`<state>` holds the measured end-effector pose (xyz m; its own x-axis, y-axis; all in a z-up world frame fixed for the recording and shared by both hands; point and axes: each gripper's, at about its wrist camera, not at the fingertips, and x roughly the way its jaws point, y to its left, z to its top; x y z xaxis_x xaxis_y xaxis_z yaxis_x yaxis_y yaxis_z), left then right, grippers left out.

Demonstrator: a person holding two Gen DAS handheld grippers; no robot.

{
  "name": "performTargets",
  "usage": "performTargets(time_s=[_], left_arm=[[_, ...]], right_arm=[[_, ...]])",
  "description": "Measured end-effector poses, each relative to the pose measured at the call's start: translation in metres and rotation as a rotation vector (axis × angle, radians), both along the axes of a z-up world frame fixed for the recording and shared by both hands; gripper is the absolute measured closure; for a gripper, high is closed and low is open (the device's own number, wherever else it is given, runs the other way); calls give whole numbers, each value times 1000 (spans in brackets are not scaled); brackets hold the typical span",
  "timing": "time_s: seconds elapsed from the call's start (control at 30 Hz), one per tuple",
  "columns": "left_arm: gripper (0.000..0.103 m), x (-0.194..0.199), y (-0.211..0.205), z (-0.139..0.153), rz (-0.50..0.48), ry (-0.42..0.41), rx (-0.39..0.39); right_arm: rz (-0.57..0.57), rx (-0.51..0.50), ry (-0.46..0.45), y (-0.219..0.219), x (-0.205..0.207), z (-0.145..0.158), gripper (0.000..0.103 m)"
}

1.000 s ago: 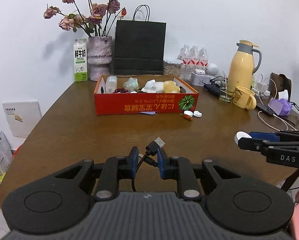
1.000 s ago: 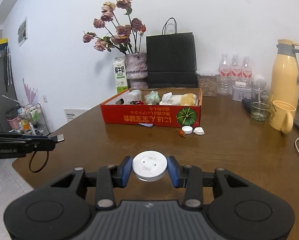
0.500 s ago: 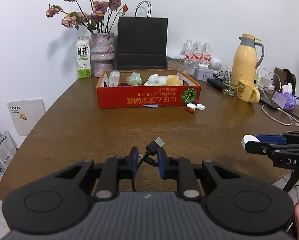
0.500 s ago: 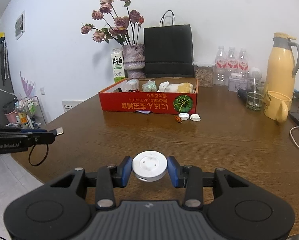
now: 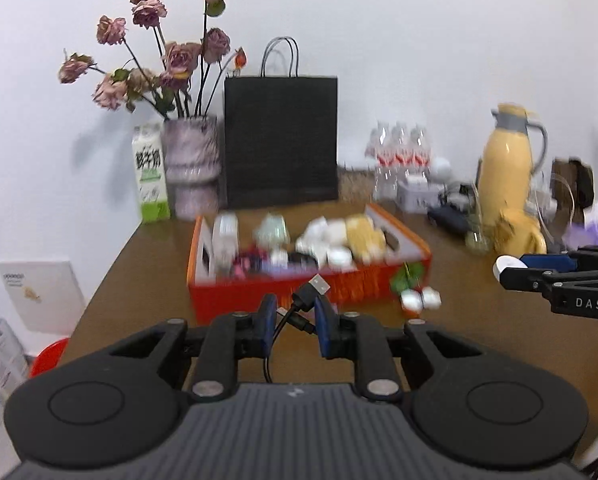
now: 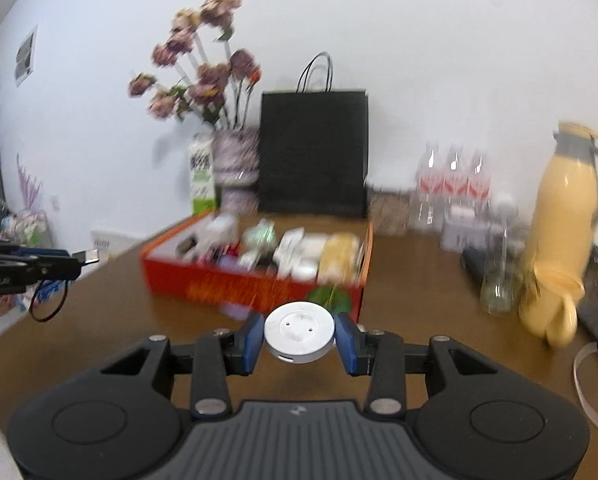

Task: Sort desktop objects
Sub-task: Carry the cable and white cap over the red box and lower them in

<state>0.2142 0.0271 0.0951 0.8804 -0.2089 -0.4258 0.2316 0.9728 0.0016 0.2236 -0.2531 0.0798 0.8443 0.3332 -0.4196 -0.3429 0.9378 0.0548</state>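
Behind the red box stand a black bag and vase. Your left tool grips a black USB cable; your right tool clamps a white puck, both just before the box.

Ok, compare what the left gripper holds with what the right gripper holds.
The left gripper holds a black USB cable; the right gripper holds a white round puck. The cable is thin and limp, its loop hanging below; the puck is flat, rigid and fills the gap. Both are clamped above the table.
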Motion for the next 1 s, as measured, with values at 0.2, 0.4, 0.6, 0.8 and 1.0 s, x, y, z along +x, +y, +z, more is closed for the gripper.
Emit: performTargets(time_s=[0.2, 0.4, 0.6, 0.8, 1.0], left_arm=[[82, 109, 13, 13, -36, 57, -23], [82, 206, 21, -22, -30, 177, -39], [48, 252, 22, -56, -72, 272, -56], [56, 265, 21, -89, -58, 399, -40], [59, 247, 17, -99, -5, 456, -64]], right_arm=[[-4, 42, 77, 18, 115, 10, 65], [-29, -33, 204, 38, 206, -29, 65], [-92, -52, 296, 48, 242, -64, 42], [-85, -120, 216, 55, 243, -74, 38], [-88, -178, 159, 62, 244, -77, 36]])
